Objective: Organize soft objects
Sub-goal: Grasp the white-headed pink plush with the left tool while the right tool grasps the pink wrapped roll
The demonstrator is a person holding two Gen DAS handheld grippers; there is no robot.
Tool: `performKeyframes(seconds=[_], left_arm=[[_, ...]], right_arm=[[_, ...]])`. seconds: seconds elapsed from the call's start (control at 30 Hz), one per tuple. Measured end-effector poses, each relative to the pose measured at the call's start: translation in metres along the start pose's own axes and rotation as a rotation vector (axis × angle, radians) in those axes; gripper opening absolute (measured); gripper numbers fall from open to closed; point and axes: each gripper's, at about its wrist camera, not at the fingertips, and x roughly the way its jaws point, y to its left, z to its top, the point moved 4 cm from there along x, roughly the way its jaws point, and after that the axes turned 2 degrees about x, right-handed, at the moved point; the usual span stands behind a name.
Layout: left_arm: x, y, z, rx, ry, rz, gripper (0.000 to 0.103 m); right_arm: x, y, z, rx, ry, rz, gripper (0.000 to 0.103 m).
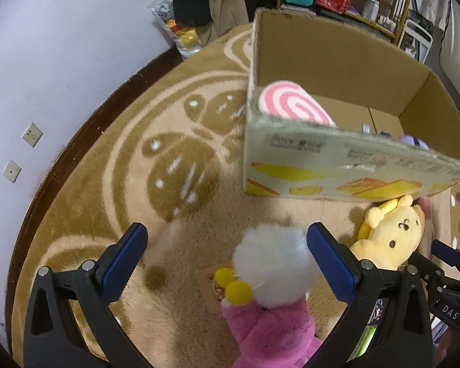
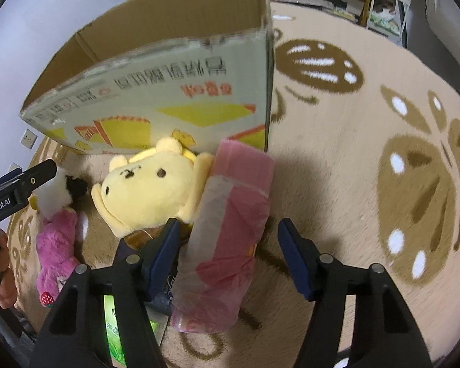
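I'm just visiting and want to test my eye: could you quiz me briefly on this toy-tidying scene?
1. True or false: the left tongs are clamped shut on the pink-and-white plush toy.
2. Which item already sits inside the cardboard box? A) the yellow plush bear B) the pink-and-white swirl cushion C) the pink plastic package
3. Fill in: the yellow plush bear lies on the ____, just in front of the box.

Key:
1. False. Both the left tongs and the right tongs are open; the toy is only between the left fingers.
2. B
3. Carpet
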Motion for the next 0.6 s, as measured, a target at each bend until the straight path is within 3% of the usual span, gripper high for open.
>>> performKeyframes(seconds=[0.07,0.5,0.6], left_arm=[[0.005,-0.004,-0.002,0.014,0.018,0.01,0.103],[0.018,-0.019,-0.006,0.057,0.037,0.043,0.102],[0.017,-0.02,-0.006,0.048,0.035,0.039,0.094]], right_arm=[[0.002,-0.001,0.0,0.011,0.008,0.01,0.064],[0.005,-0.007,-0.002,0.072,0.016,0.044,0.065],[0.003,-0.008,-0.006,0.075,0.011,0.04,0.063]])
